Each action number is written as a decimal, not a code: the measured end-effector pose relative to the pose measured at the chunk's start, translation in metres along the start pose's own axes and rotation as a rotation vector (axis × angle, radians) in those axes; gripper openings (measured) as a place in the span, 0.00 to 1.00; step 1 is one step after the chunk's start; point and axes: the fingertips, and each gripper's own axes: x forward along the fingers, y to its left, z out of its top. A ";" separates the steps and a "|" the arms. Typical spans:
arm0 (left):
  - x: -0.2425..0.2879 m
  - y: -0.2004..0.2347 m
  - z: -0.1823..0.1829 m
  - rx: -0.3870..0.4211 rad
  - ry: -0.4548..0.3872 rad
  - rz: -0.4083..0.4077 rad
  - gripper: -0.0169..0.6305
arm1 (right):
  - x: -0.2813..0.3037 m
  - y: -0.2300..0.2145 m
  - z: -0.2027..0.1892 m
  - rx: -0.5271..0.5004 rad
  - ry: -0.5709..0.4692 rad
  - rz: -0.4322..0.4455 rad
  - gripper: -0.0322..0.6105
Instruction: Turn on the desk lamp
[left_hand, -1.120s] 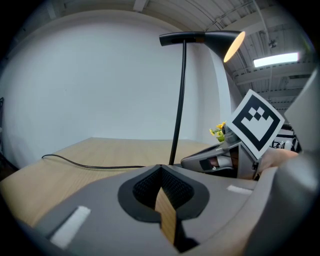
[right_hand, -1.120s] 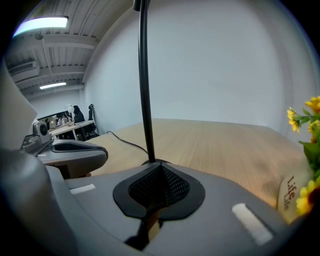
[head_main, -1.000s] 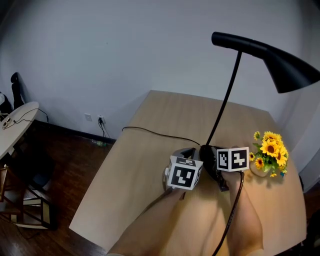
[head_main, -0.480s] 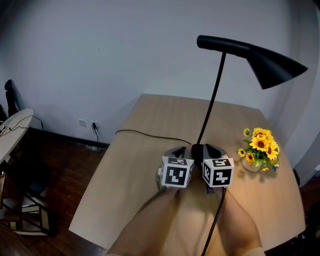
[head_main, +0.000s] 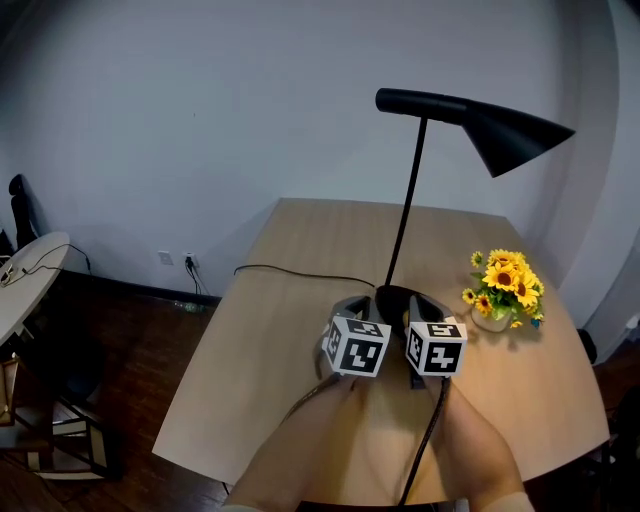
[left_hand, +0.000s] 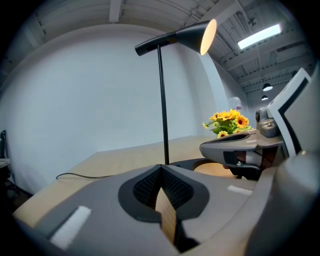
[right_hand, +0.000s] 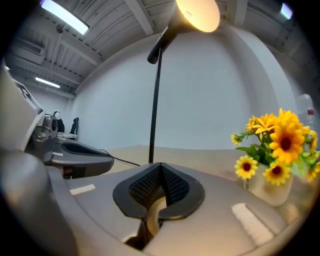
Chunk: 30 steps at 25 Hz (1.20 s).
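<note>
Desk lamp (head_main: 406, 200): mid-bench (head_main: 290, 330), shade glowing, judged lit. Left gripper (head_main: 352, 303) and right gripper (head_main: 420, 305): jaws pressed together, empty, flanking the base at 12 o'clock, likely for its switch. Sunflowers (head_main: 503, 285) at 3 o'clock.

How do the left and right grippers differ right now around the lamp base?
The left gripper sits on the black cable side of the round base of the black desk lamp; the right gripper sits on the yellow sunflowers side. The pole stands dead ahead of the left gripper, slightly left of the right gripper's line. Both are shut on nothing, close to the wooden table.
</note>
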 end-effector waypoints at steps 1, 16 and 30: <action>-0.005 0.000 -0.001 -0.007 -0.002 0.000 0.02 | -0.005 0.001 0.000 -0.004 -0.002 -0.002 0.05; -0.068 -0.025 -0.009 0.006 -0.025 -0.014 0.02 | -0.072 0.020 -0.008 0.009 -0.019 0.007 0.05; -0.123 -0.038 -0.024 -0.037 -0.041 -0.025 0.02 | -0.133 0.045 -0.013 -0.013 -0.055 0.028 0.05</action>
